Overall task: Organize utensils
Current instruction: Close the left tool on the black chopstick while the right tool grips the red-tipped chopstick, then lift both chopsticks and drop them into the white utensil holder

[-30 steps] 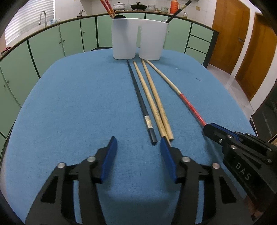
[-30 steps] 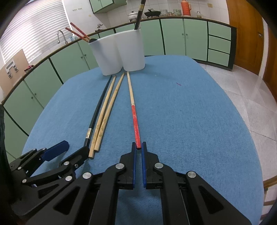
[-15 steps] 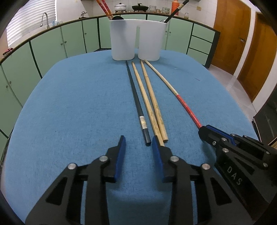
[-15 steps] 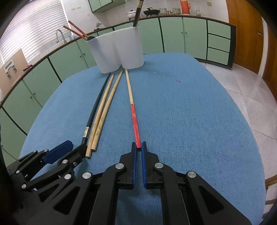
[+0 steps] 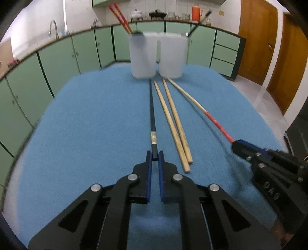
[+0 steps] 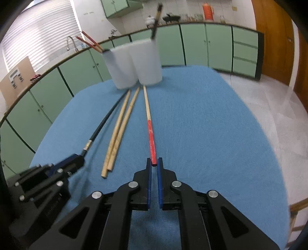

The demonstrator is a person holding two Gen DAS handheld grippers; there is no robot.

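Left wrist view: the black chopstick [image 5: 152,115] lies lengthwise down the middle of the blue table [image 5: 80,123], its far tip almost at the white holder [image 5: 156,55] near the far edge, its near butt end pinched between the pads of the left gripper [image 5: 155,156], whose jaws have just been closing onto it. Just beside it to the right lie two plain wooden chopsticks [image 5: 174,123], touching each other at their near ends. Further right, the red-ended chopstick [image 6: 150,134] runs from the holder toward the near edge, and the right gripper [image 6: 154,163] is clamped on its red butt.

Both grips sit at the very end of a long thin stick, so I judge the lift should be slow and kept in line with each shaft, raising the butt while the tip trails, to avoid swinging or slipping. The black one should rise clear of the wooden pair without nudging them. Then each wants tipping upright over the compartment already holding its match: red sticks [image 5: 120,18] stand in the left one, a dark stick [image 6: 156,20] in the right.
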